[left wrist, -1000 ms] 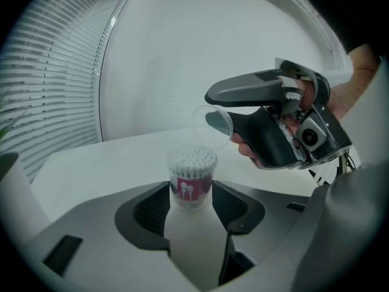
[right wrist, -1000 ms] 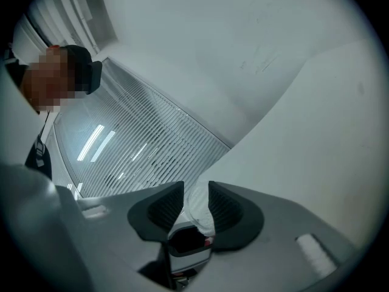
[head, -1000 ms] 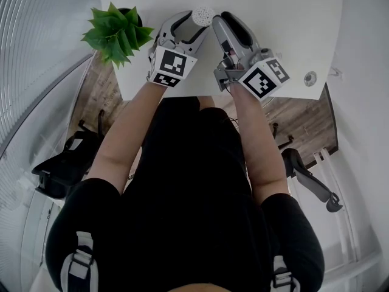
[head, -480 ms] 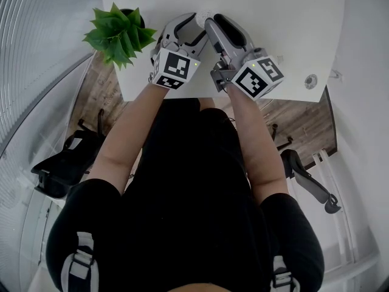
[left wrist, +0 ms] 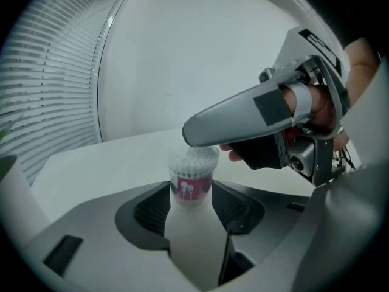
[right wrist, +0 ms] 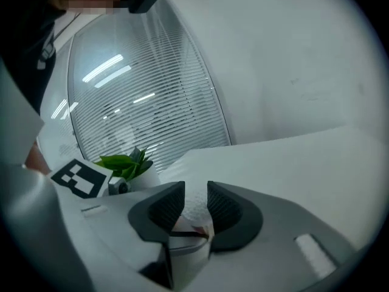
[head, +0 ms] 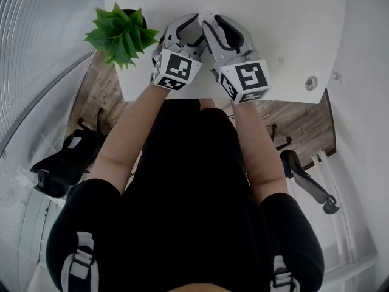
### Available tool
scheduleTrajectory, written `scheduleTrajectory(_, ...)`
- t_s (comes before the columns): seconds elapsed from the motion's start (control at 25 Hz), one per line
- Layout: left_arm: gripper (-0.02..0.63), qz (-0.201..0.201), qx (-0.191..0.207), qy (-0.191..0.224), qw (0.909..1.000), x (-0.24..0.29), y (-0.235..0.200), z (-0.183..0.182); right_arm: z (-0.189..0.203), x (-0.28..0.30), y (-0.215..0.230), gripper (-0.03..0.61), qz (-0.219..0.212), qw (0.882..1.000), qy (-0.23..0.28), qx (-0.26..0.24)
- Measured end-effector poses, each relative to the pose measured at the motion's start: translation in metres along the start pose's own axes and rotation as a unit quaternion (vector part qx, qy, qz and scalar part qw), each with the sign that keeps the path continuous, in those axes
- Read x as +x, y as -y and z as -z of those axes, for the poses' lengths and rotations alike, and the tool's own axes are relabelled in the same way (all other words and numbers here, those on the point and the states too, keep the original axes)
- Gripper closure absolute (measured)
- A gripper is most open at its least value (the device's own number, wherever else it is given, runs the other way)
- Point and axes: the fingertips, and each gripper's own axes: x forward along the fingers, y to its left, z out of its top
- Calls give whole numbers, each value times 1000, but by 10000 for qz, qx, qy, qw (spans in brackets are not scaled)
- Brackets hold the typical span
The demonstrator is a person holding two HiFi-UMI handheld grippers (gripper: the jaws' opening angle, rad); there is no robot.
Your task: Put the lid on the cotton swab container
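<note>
A small clear cotton swab container with a pink label stands upright on the white table. My left gripper is shut on its body, a pad on each side. In the head view the container peeks out between both grippers at the table's near edge. My right gripper lies over the container's top from the right, and one of its fingers covers the swab heads. In the right gripper view its jaws stand narrow, shut on the clear lid, with the white swabs showing through. The lid sits around the swab heads.
A potted green plant stands at the table's left corner, close to my left gripper, and also shows in the right gripper view as the plant. A small round fitting lies near the right front edge. White window blinds stand beyond the table.
My right gripper has moved left onto the container's top and rolled, so its marker cube now faces up. The swab heads are now mostly covered. The left gripper has stayed still.
</note>
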Motion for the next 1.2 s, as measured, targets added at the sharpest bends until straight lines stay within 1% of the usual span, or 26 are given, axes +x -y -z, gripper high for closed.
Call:
scheduleTrajectory(0.08, 393, 2, 6, 2, 10000, 0, 0, 0, 2, 1, -2, 466, 106, 9993, -82, -350)
scheduleTrajectory(0.2, 393, 12, 11, 10, 10000, 0, 1, -1, 3, 2, 0, 472, 307, 9972, -124, -672)
scheduleTrajectory(0.28, 393, 16, 8, 4, 10000, 0, 1, -1, 1, 3, 0, 488, 391, 9958, -83, -819)
scheduleTrajectory(0.56, 393, 11, -7, -6, 10000, 0, 0, -1, 1, 5, -2, 488, 508, 9919, -13, -1163)
scheduleTrajectory(0.68, 393, 8, -42, -55, 10000, -2, 0, -1, 2, 6, -2, 488, 467, 9922, -154, -1143)
scheduleTrajectory(0.8, 391, -30, -79, -94, 9999, -7, 1, -1, 6, 4, 1, 488, 266, 9953, -361, -859)
scheduleTrajectory(0.88, 391, -16, -122, -128, 9998, -13, 3, -2, 4, 2, 3, 489, 159, 9956, -385, -838)
scheduleTrajectory(0.96, 391, 37, -135, -191, 9997, -20, 8, 1, -7, -6, 1, 488, 124, 9949, -201, -978)
scheduleTrajectory(1.08, 393, 104, -77, -306, 9994, -35, 16, 8, -32, -24, -7, 488, 34, 9932, 232, -1145)
scheduleTrajectory(1.2, 393, 97, -182, -267, 9994, -59, 24, 2, -43, -48, -16, 488, -82, 9927, 391, -1137)
